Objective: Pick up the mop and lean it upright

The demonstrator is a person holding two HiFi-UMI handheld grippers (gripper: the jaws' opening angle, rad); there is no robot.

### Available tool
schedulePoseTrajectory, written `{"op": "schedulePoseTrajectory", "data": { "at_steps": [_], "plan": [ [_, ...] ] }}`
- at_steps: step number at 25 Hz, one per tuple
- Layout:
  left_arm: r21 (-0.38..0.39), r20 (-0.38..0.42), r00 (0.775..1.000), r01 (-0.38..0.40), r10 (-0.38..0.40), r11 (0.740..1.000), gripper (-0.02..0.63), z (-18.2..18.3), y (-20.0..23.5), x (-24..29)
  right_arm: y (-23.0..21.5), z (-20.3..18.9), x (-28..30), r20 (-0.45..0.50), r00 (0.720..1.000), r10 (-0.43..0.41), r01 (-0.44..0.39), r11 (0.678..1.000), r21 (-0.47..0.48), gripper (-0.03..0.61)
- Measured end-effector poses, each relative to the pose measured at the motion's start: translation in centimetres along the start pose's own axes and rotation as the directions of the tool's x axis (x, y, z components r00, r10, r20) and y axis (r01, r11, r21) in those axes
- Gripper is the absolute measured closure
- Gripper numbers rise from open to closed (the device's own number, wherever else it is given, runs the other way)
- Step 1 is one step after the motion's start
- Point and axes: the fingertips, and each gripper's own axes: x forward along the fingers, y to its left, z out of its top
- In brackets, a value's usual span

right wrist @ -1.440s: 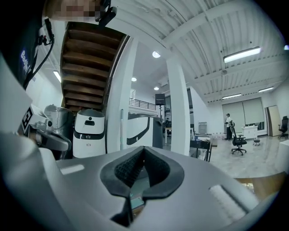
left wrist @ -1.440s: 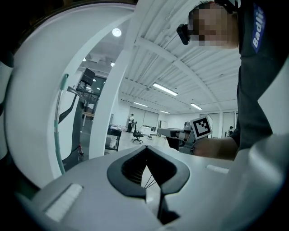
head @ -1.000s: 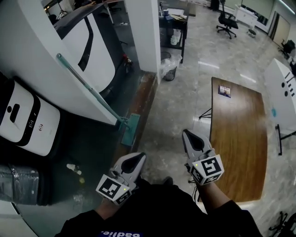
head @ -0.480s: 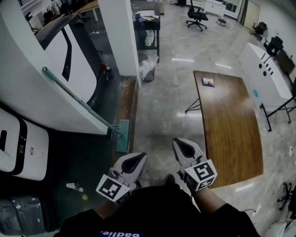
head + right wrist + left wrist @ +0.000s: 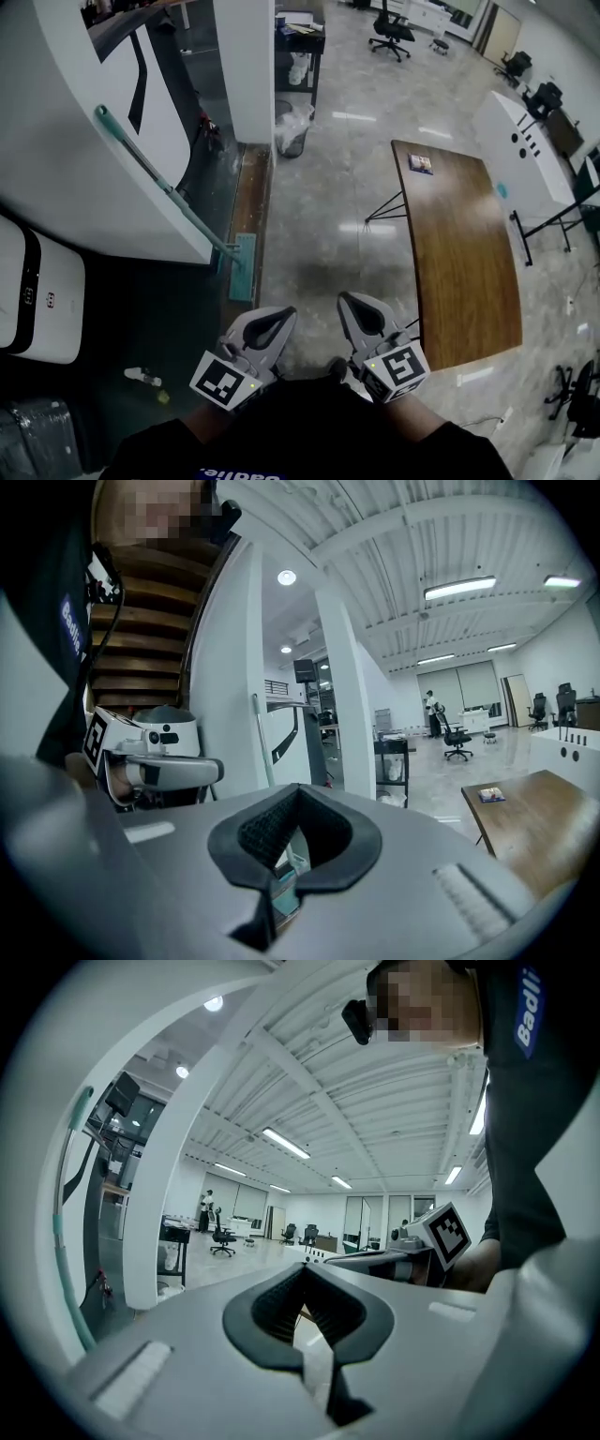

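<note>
Clenched empty, the left gripper [image 5: 270,317] and right gripper [image 5: 356,306] are retreating from the mop [image 5: 169,187], which is leaning on the white wall [image 5: 66,187], task seemingly done.

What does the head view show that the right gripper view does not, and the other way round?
Only the head view shows the white appliance and the litter on the dark floor. Only the right gripper view shows ceiling lights and a distant standing person. Both show the mop leaning on the white wall and the wooden table.
</note>
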Motion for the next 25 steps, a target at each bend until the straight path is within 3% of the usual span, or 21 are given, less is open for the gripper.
{"op": "schedulePoseTrajectory", "data": {
  "at_steps": [6,25],
  "plan": [
    [0.033,0.019,1.0,-0.02,0.019,0.999,0.594,1.3,-1.1,0.4,0.4,0.4,-0.9,0.018,0.999,0.051,-0.051,0.998,-0.024,0.577],
    [0.076,-0.009,1.0,0.026,-0.025,0.997,0.594,1.3,-5.8,4.1,-2.3,0.5,-5.8,0.044,0.997,0.056,-0.054,0.998,-0.038,0.577]
  ]
}}
